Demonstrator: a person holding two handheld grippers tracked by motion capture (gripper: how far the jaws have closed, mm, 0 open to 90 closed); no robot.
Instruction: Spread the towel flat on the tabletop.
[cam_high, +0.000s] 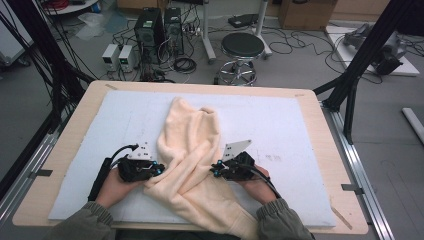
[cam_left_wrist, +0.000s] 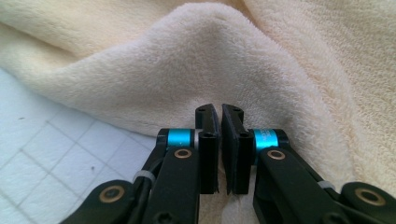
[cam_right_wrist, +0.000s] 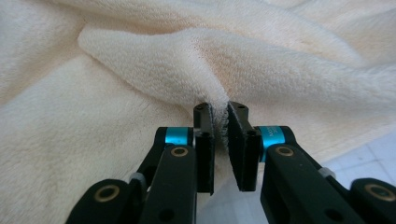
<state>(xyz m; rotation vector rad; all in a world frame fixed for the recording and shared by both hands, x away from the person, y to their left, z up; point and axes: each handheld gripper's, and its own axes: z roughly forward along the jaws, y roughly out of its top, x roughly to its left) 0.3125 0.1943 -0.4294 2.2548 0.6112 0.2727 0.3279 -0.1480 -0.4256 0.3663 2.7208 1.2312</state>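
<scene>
We've got a cream fleece blanket bunched lengthwise down the middle of the white mat on the wooden table, near end hanging off the front edge. Left gripper sits at its left edge, jaws clenched w/ no cloth seen betw. them. Right gripper is on the right side, jaws pinching a raised fold. No containers on the table.
</scene>
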